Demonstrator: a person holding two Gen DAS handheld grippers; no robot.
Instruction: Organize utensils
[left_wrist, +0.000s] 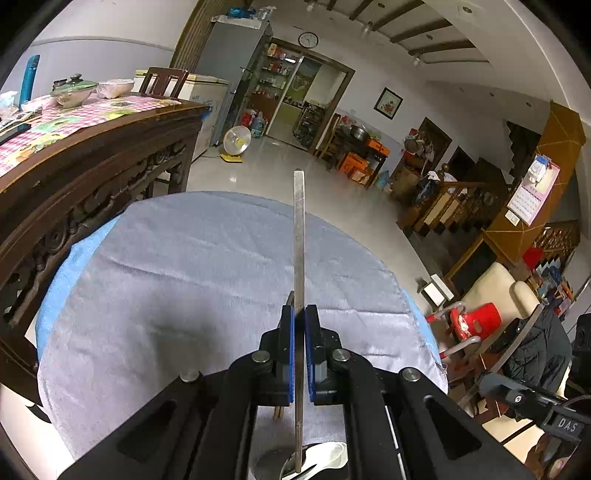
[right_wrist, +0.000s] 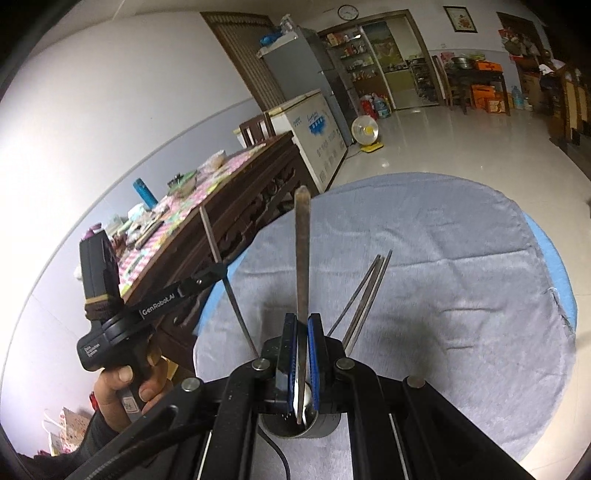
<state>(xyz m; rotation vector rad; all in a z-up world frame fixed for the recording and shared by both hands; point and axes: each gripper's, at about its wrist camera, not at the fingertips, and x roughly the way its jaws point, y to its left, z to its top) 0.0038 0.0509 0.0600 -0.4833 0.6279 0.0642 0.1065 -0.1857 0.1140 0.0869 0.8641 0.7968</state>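
Observation:
My left gripper (left_wrist: 299, 314) is shut on the flat steel handle of a spoon (left_wrist: 299, 236), which points away over the grey cloth. The spoon's bowl end hangs low by a white spoon (left_wrist: 330, 454). My right gripper (right_wrist: 302, 321) is shut on a darker metal spoon (right_wrist: 302, 251); its bowl end sits over the mouth of a dark metal cup (right_wrist: 325, 428) just under the jaws. Thin metal chopsticks (right_wrist: 365, 295) lean out to the right from behind that gripper. In the right wrist view a hand holds the left gripper (right_wrist: 218, 269) at the left, with its steel spoon (right_wrist: 231, 295) slanting down.
A round table with a grey cloth (left_wrist: 184, 277) over a blue cover (right_wrist: 561, 273) lies below both grippers. A carved dark wooden table (left_wrist: 92, 173) with a pink checked cloth, bowls and a blue bottle stands close on the left. Beyond are tiled floor, a fan (left_wrist: 237, 142) and a red chair (left_wrist: 476, 321).

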